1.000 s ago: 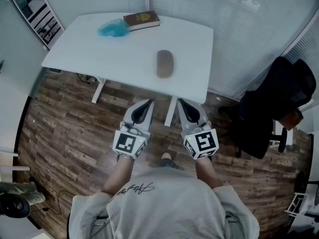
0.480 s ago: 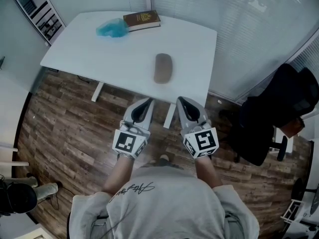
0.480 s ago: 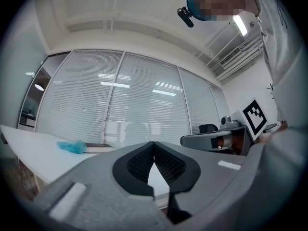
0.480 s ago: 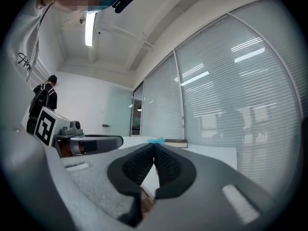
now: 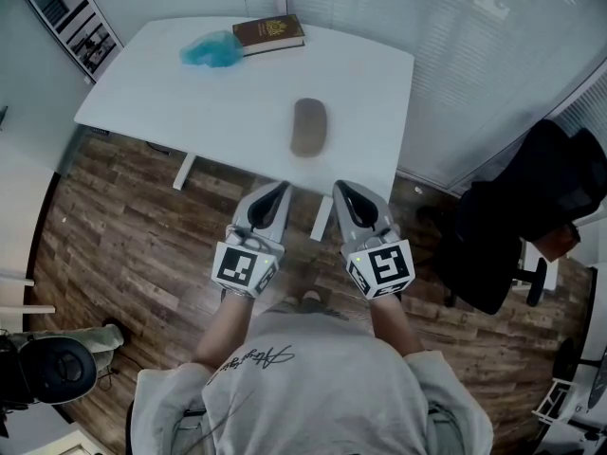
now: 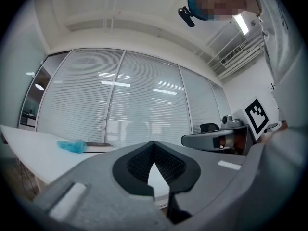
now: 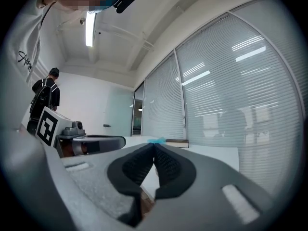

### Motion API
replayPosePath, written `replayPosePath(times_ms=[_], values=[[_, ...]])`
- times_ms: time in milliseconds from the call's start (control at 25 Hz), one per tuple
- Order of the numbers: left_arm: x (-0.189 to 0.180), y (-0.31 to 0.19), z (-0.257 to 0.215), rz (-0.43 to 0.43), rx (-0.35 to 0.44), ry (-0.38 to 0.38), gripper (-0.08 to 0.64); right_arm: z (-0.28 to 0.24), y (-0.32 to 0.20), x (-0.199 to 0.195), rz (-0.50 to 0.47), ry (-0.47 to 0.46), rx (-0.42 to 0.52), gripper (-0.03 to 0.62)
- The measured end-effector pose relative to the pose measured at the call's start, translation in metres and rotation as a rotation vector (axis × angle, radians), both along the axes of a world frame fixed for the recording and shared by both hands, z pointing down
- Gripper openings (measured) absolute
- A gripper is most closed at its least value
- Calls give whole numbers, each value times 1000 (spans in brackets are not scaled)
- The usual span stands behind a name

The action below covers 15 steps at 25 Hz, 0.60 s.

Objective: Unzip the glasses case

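blue cloth [image 5: 211,51]: lies at the far left of the white counter [image 5: 161,102], just beside a book, well apart from the task's thing.
book [image 5: 269,34]: dark cover, flat at the counter's far edge, to the right of the cloth; no part in the job.
left gripper [image 5: 278,191]: jaws pressed together with nothing between them, as its own view shows; it hangs over the wooden floor [image 5: 114,245], short of the counter's near edge, pointing about level toward the counter.
glasses case [image 5: 309,126]: a brownish oval pouch lying flat on the counter, right of the middle and near the near edge, touched by nothing.
long axis: runs away from the person, nearly in line with the way both grippers point, so one narrow end faces them.
key relation: the case lies straight ahead, between the two grippers' lines, beyond the counter edge; neither side is clearly nearer, judging from the head view.
zip: too small to make out where the pull sits or which side the seam runs along.
right gripper [image 5: 343,191]: jaws likewise closed on nothing, held beside the left one at about the same height, also short of the counter.
office chair [image 5: 531,207]: black, well off to the right on the floor, out of the way.
step in hand: approach only, it seems; the case looks unopened and both grippers would need to spread before one steadies it and the other takes the pull.
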<state>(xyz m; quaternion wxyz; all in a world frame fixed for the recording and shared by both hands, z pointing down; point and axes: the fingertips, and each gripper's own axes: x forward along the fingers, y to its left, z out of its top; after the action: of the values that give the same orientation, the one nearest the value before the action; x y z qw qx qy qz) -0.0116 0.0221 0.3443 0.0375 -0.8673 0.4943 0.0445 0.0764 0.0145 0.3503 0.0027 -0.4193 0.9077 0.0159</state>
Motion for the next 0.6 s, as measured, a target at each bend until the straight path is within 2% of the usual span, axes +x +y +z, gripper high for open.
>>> replayPosePath(times_ms=[360, 600], values=[[-1, -4, 8, -4, -23, -3, 9, -2, -2, -1, -6, 13, 17, 2], [-4, -25, 9, 8, -32, -16, 11, 0, -18, -2, 6, 24, 19, 3]])
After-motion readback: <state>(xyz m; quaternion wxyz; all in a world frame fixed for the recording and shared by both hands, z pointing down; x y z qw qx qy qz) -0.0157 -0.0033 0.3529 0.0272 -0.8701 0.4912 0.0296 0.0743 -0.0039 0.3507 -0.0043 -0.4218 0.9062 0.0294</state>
